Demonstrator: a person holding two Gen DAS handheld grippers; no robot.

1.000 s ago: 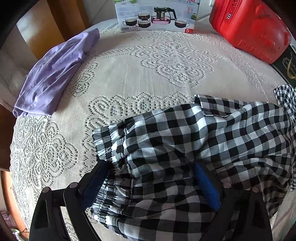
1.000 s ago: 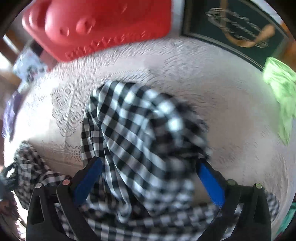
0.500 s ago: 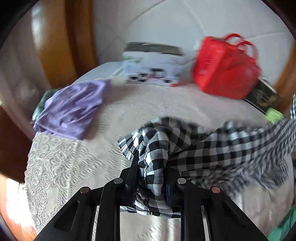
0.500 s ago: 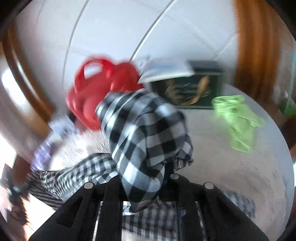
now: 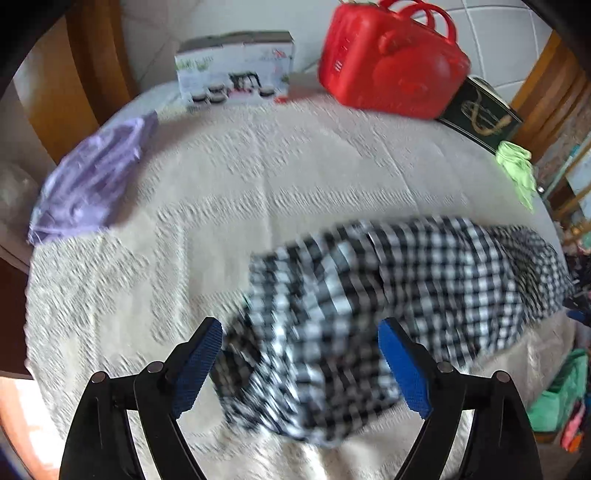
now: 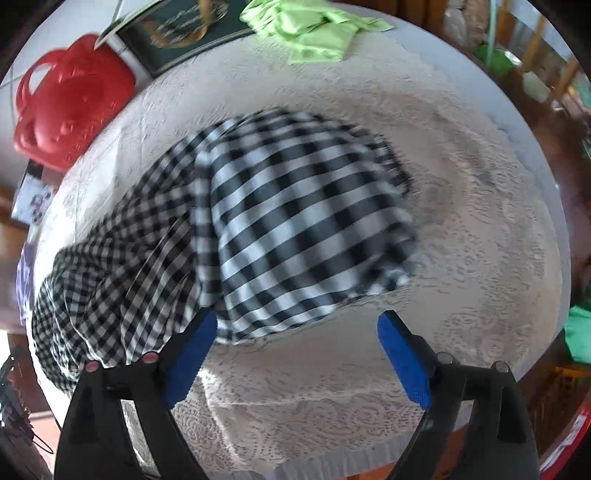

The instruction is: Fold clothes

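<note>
Between my left fingers (image 5: 299,363) lies the near end of the checked garment (image 5: 388,295), loose on the worktop (image 5: 258,177); the blue pads stand spread and are opening, pressing on nothing. My right fingers (image 6: 297,358) are likewise spread and opening, with the cloth's edge just ahead of them and lapping the left pad, bare lace between the tips. I judge a fold has just been laid and let go: the garment sprawls as a long band reaching from the left fingers away to their right, with one broad flap doubled over the narrower part. Next I would need to pick two fresh corners at one end and carry them across, and the blur makes the hems hard to find. The fabric is thin woven gingham, black and white, soft and prone to bunching. Beneath it the tablecloth is cream lace with raised scrollwork, which may snag. Well beyond the fingers sit a lilac cloth (image 5: 92,181), a glossy red case (image 5: 388,62) and a green cloth (image 6: 314,26).
</note>
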